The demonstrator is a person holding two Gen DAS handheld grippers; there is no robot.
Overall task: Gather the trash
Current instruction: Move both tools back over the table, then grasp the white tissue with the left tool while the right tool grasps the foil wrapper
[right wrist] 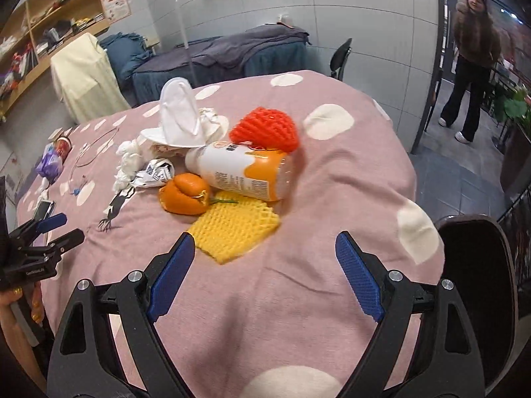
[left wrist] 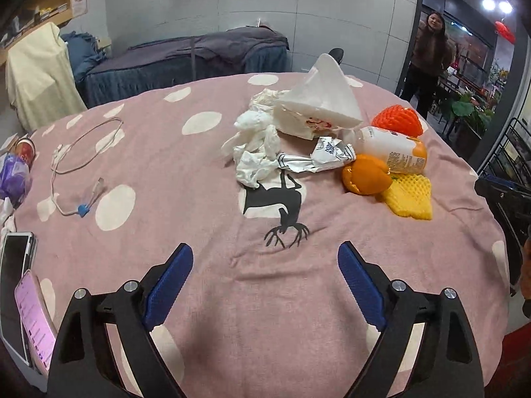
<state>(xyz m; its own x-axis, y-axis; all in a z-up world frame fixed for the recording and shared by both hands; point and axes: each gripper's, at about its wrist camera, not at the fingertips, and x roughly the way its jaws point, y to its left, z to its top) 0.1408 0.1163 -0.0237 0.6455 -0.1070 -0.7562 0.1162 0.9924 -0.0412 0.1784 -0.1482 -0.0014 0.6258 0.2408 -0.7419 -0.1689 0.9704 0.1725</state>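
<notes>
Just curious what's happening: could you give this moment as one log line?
phase: approach | left gripper: open, empty | right gripper: open, empty | nearest trash: yellow foam net | pile untouched

The left gripper (left wrist: 265, 262) hovered with its jaws spread wide over the pink spotted cloth (left wrist: 205, 205), nothing between them. Beyond it lay the trash heap: crumpled tissues (left wrist: 255, 146) touching a crushed wrapper (left wrist: 318, 157), a tipped bottle (left wrist: 391, 147), orange peel (left wrist: 366, 174) on yellow foam netting (left wrist: 410, 197), and red foam netting (left wrist: 396, 120) behind. A white cable (left wrist: 79, 162) sprawled well apart to the left, and two phones (left wrist: 20, 295) lay at the near-left edge.
</notes>
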